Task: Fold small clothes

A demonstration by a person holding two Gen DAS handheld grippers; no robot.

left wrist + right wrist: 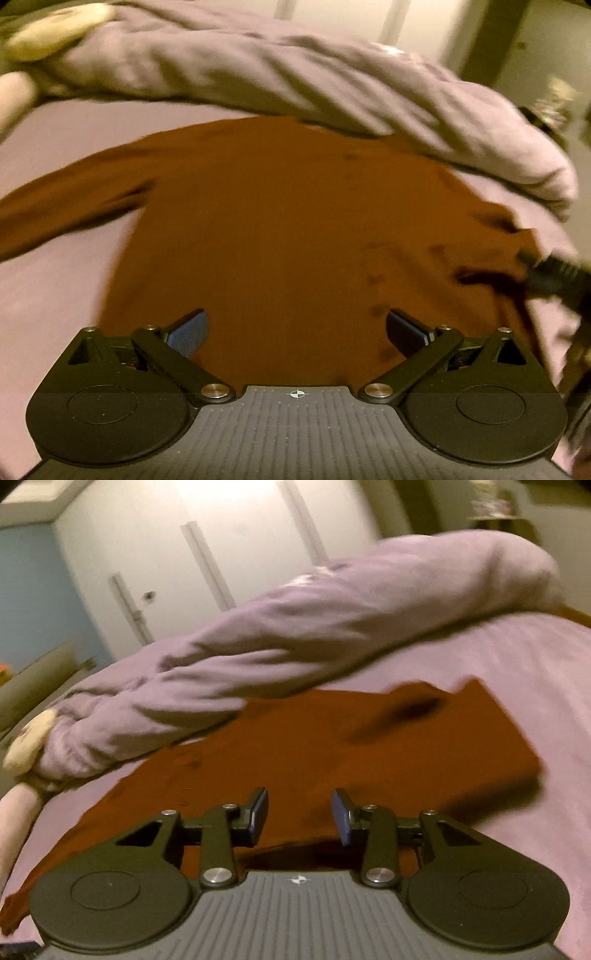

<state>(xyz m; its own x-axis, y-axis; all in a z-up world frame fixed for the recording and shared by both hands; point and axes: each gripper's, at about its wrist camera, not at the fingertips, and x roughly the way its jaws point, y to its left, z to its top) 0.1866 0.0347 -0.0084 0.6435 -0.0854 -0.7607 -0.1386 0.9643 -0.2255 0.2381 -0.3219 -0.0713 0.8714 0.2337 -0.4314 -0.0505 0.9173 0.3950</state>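
Observation:
A rust-brown long-sleeved top (280,229) lies flat on the lilac bed sheet (51,288), one sleeve stretched out to the left. My left gripper (297,330) is wide open and empty, just above the top's near hem. My right gripper shows in the left wrist view (554,275) at the top's right edge, blurred. In the right wrist view the right gripper (300,818) is open with nothing between its fingers, low over the brown top (332,746). The far sleeve looks folded in over the body there.
A bunched lilac duvet (303,81) lies along the far side of the top and covers its collar edge; it also shows in the right wrist view (295,635). A cream plush item (55,33) sits at the far left. White wardrobe doors (221,535) stand behind.

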